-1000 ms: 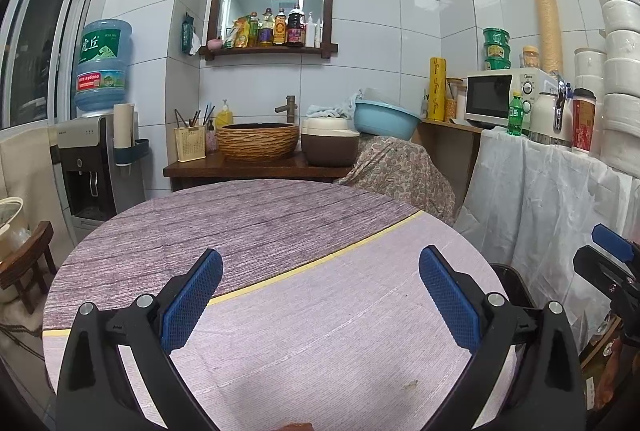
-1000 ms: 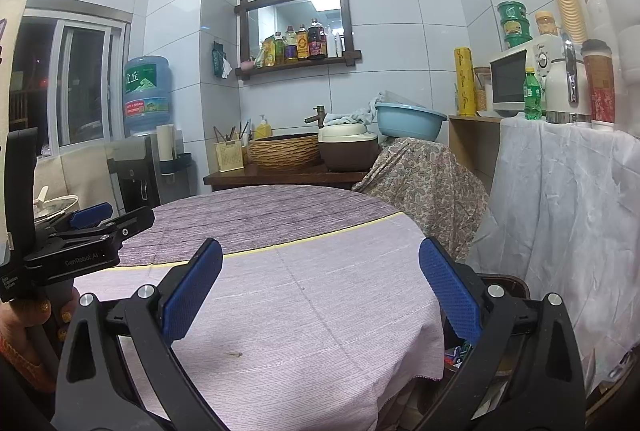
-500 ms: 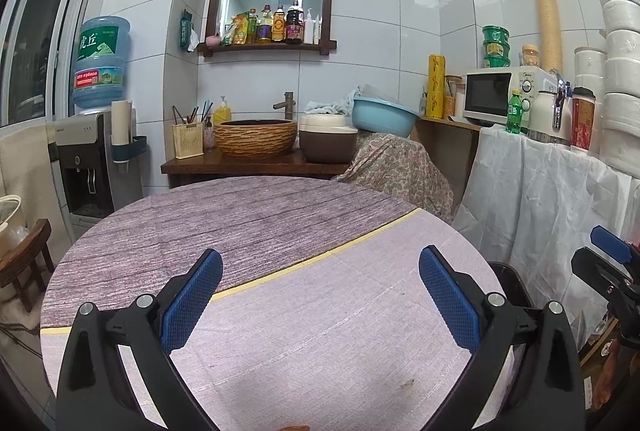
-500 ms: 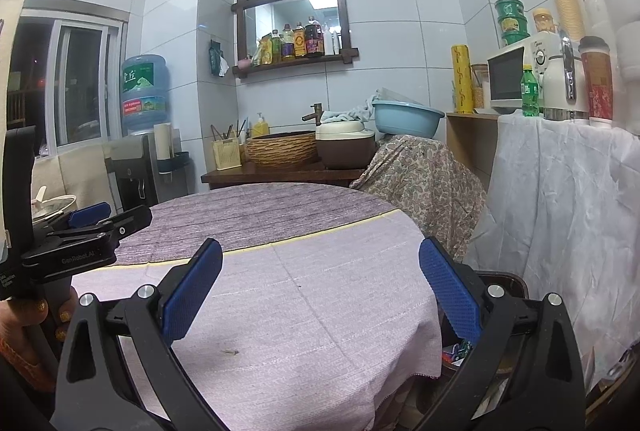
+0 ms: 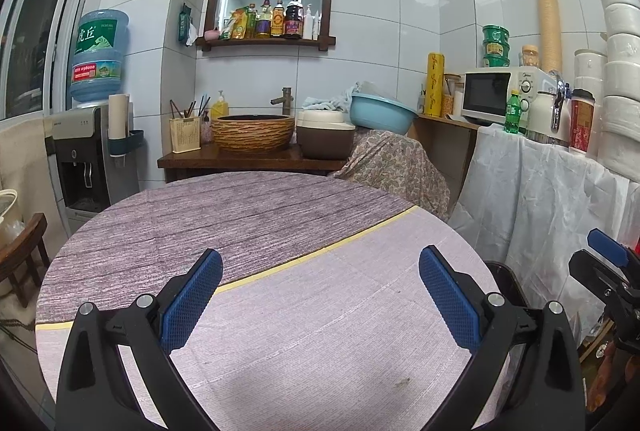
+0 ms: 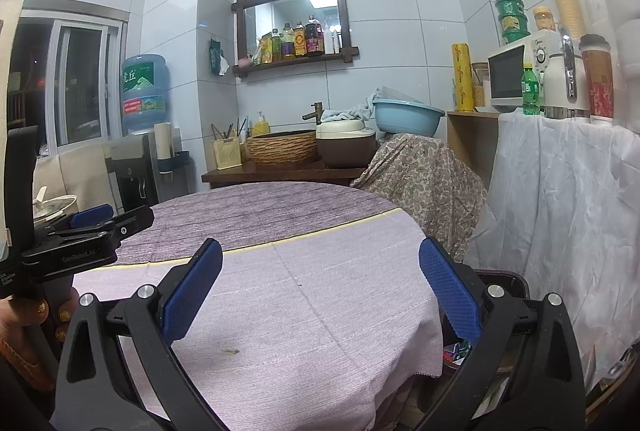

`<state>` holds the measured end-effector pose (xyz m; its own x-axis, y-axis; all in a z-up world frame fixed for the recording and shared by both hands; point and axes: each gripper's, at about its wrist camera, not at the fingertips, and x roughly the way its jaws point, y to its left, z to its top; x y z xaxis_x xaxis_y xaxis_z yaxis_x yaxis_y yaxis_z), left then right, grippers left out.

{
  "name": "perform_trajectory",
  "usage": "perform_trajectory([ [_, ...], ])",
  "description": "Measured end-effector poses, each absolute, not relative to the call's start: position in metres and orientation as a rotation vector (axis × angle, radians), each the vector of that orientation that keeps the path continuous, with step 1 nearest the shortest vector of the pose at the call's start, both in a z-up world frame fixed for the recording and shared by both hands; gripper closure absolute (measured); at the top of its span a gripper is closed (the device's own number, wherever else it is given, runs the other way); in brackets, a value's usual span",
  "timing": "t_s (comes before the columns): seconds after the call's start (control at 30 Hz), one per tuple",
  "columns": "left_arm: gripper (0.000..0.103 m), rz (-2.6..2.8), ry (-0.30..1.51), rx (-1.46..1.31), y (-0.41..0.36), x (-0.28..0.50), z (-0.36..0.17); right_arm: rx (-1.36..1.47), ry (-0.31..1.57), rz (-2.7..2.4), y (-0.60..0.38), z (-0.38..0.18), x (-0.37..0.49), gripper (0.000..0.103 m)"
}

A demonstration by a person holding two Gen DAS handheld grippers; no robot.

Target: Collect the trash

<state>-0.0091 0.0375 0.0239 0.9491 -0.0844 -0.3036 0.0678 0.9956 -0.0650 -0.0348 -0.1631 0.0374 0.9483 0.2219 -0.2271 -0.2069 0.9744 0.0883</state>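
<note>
Both the left gripper (image 5: pixel 320 295) and right gripper (image 6: pixel 320 291) gape wide, empty, over the round purple-clothed table (image 5: pixel 248 215); only a small speck (image 6: pixel 231 351) remains low centre, seemingly nearly finished.

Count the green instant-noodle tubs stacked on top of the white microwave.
3. The green instant-noodle tubs sit in one stack on the white microwave: top, middle, bottom. Any behind the stack would be hidden.
</note>
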Motion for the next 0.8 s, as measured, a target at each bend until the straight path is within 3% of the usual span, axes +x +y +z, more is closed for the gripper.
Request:
perform_trajectory([
  [0.8, 0.006, -0.065, 0.336, -0.026, 0.0347, -0.0040, 0.0222, 0.080, 0.261, 0.207, -0.1642, 0.0360, -0.0323, 0.006],
])
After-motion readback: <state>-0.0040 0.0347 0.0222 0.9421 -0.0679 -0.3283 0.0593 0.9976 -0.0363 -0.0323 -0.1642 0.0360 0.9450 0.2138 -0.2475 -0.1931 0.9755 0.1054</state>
